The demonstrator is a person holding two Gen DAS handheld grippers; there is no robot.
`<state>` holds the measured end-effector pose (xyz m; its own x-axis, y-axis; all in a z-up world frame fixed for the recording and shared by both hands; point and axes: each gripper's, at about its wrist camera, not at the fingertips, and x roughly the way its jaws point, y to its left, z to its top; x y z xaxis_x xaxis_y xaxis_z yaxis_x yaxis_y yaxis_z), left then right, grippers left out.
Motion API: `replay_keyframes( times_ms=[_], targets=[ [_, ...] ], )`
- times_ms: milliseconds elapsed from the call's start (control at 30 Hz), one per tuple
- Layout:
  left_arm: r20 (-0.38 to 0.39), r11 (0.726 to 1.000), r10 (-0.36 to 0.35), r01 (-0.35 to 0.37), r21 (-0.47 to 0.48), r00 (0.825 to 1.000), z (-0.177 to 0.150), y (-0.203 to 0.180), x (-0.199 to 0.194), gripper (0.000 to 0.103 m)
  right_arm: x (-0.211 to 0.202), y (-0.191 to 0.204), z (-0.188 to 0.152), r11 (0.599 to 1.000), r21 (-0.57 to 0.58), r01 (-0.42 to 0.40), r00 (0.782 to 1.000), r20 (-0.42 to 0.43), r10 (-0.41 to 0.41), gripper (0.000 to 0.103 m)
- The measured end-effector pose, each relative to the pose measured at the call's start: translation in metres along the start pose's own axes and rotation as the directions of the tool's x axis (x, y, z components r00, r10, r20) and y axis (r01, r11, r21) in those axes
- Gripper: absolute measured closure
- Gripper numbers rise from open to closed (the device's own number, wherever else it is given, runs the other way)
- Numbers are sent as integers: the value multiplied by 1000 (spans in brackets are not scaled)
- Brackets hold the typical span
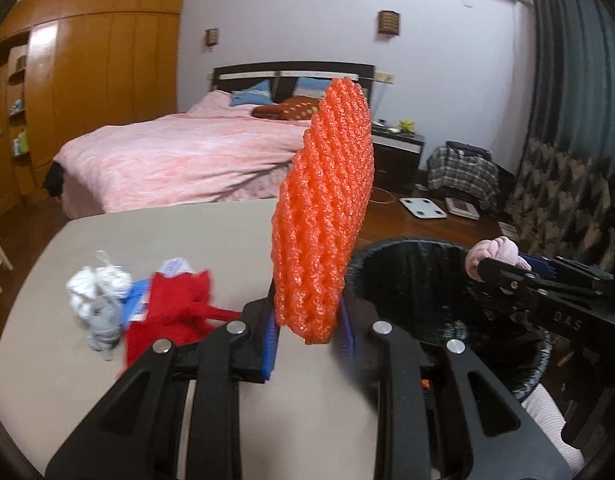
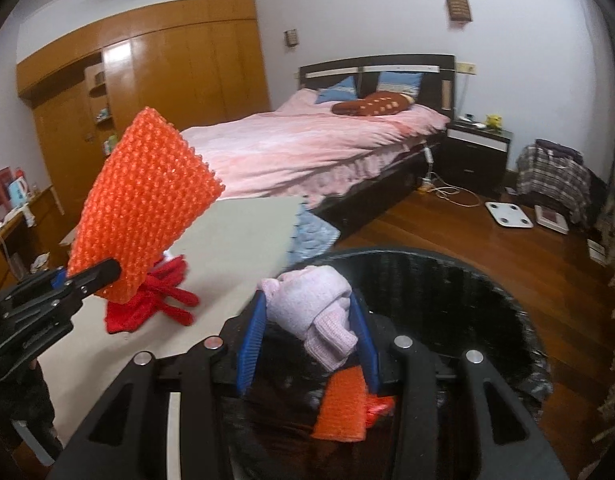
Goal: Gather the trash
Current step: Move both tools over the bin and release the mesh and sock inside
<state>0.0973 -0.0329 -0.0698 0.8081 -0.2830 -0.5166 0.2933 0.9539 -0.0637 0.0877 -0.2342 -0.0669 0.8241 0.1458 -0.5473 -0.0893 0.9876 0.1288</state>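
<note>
Trash is only partly collected, we judge. In the bin [image 2: 519,320] an orange net piece [image 2: 341,408] already lies, seen in the right wrist view. On the table [image 1: 155,236], near its left edge, a white wad [image 1: 95,286], a grey wad [image 1: 103,326] and a red cloth [image 1: 175,312] with a blue-white wrapper [image 1: 137,300] are left.

Our left gripper [image 1: 307,336] is clamped on the bottom of an orange foam net [image 1: 323,208], which stands upright above the table's right edge, just beside the bin. Our right gripper [image 2: 311,330] is closed on a pink cloth bundle [image 2: 311,300] and hangs over the bin's opening, pointing downward. Both loads are not yet dropped. The left gripper also tilts down, toward the bin's rim.
</note>
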Motion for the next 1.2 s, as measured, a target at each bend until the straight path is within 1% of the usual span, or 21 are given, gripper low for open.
replay_keyframes(
  times_ms=[67, 300, 500, 600, 700, 767, 800, 833, 867, 900, 933, 967, 1000, 1033, 1133, 1200],
  targets=[
    [-10, 999, -26, 26, 19, 1000, 0, -15, 9, 79, -1, -10, -2, 1000, 5, 25, 1000, -2, -25, 61],
    [-27, 993, -102, 103, 56, 994, 2, -46, 34, 79, -4, -46, -6, 995, 37, 95, 995, -2, -95, 61],
    [-61, 985, -146, 151, 81, 987, 1, -70, 59, 79, 0, -64, -6, 991, 65, 120, 993, -5, -120, 61],
    [-73, 980, -167, 173, 95, 983, 1, -78, 69, 78, 1, -69, -6, 989, 69, 132, 991, -5, -132, 58],
    [-95, 973, -196, 205, 106, 976, 0, -85, 79, 67, 0, -74, -5, 986, 72, 151, 988, 5, -152, 54],
    [-108, 969, -214, 225, 103, 971, -1, -87, 82, 49, -4, -77, -4, 982, 80, 170, 985, 21, -172, 39],
    [-107, 969, -216, 226, 98, 971, -2, -85, 82, 46, -7, -77, -5, 981, 82, 176, 983, 29, -179, 38],
    [-106, 970, -215, 226, 95, 971, -3, -83, 82, 43, -8, -78, -4, 980, 81, 181, 982, 34, -184, 35],
    [-106, 971, -211, 222, 95, 972, -4, -82, 82, 40, -10, -78, -4, 979, 78, 187, 981, 38, -191, 27],
    [-108, 972, -204, 215, 94, 973, -6, -80, 82, 37, -11, -78, -4, 977, 75, 198, 978, 45, -202, 22],
    [-108, 974, -198, 208, 92, 974, -6, -78, 81, 32, -13, -77, -4, 975, 74, 211, 975, 54, -215, 15],
    [-102, 976, -189, 199, 92, 977, -7, -75, 78, 31, -15, -76, -4, 973, 74, 218, 973, 63, -223, 10],
    [-99, 977, -183, 192, 93, 978, -7, -73, 77, 30, -16, -75, -4, 973, 75, 220, 972, 67, -225, 8],
    [-93, 979, -174, 182, 95, 980, -7, -69, 74, 26, -16, -76, -3, 973, 77, 217, 972, 69, -222, 6],
    [-64, 985, -137, 143, 97, 989, -5, -56, 62, 17, -16, -71, -2, 976, 79, 205, 975, 70, -211, 6],
    [-47, 990, -109, 113, 89, 993, -5, -45, 54, 15, -16, -63, -1, 978, 72, 194, 977, 71, -199, 6]
  ],
)
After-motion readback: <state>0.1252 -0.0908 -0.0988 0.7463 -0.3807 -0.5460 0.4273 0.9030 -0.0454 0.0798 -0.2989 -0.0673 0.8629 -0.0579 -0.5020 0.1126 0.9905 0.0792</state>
